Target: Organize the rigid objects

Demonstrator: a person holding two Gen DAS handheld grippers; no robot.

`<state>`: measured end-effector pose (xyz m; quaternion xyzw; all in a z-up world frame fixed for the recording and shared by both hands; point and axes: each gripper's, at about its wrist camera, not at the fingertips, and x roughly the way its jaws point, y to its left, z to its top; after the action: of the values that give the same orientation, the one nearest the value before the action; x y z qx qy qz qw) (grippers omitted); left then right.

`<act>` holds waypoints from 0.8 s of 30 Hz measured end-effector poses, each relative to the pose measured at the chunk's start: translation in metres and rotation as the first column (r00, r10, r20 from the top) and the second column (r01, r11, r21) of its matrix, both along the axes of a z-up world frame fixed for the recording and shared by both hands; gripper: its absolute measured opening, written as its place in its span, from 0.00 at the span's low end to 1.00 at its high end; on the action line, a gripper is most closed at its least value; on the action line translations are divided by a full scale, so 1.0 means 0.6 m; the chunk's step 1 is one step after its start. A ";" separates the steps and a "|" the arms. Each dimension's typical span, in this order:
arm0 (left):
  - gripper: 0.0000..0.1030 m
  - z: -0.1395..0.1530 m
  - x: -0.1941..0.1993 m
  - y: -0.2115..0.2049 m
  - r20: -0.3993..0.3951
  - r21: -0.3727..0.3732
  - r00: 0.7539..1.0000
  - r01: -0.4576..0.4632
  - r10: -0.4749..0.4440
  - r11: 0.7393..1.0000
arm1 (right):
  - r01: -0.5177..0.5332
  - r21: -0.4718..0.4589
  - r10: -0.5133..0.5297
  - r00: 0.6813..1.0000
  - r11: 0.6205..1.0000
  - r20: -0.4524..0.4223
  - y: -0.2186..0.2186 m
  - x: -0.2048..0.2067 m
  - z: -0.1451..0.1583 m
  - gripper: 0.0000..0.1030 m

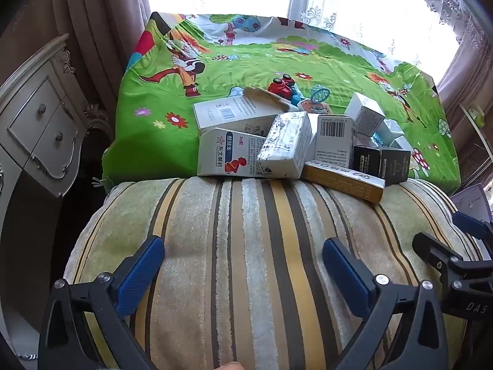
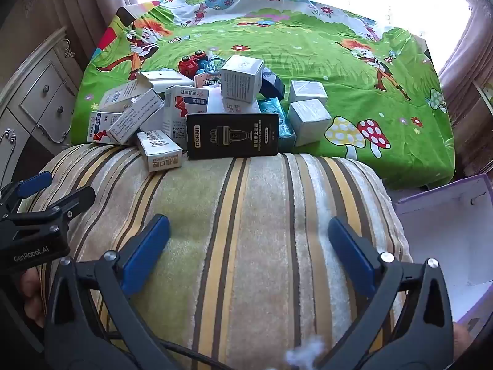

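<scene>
A heap of small cartons lies on the green cartoon sheet [image 1: 234, 71] just past a striped cushion [image 1: 246, 246]. It holds white medicine boxes [image 1: 226, 152], a black DORMI box [image 2: 232, 135], a yellow-edged box [image 1: 343, 180], white cubes [image 2: 309, 120] and a red toy car [image 1: 282, 84]. My left gripper [image 1: 243, 268] is open and empty over the cushion, short of the heap. My right gripper [image 2: 249, 246] is open and empty over the cushion too. The right gripper also shows at the right edge of the left wrist view [image 1: 446, 240].
A purple-rimmed open box [image 2: 446, 215] with a white inside sits at the right of the cushion. A cream carved nightstand [image 1: 40, 123] stands at the left. Curtains and a bright window are behind the bed.
</scene>
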<state>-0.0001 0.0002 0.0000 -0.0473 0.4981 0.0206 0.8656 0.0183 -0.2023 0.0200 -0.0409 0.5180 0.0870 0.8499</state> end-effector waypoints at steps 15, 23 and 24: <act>1.00 -0.004 0.001 0.000 -0.013 0.018 1.000 -0.009 0.010 1.000 | -0.002 0.003 0.002 1.000 1.000 -0.002 0.002 0.002 0.000 1.00; 1.00 -0.004 0.000 -0.003 -0.010 0.017 1.000 -0.016 0.016 1.000 | 0.000 0.005 0.000 1.000 1.000 -0.002 -0.001 0.000 0.000 1.00; 1.00 -0.004 0.000 -0.004 -0.009 0.019 1.000 -0.016 0.016 1.000 | 0.000 0.007 0.000 1.000 1.000 -0.002 -0.003 -0.001 0.001 1.00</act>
<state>-0.0003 -0.0021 -0.0025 -0.0431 0.5014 0.0325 0.8635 0.0180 -0.2040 0.0203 -0.0376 0.5186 0.0890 0.8495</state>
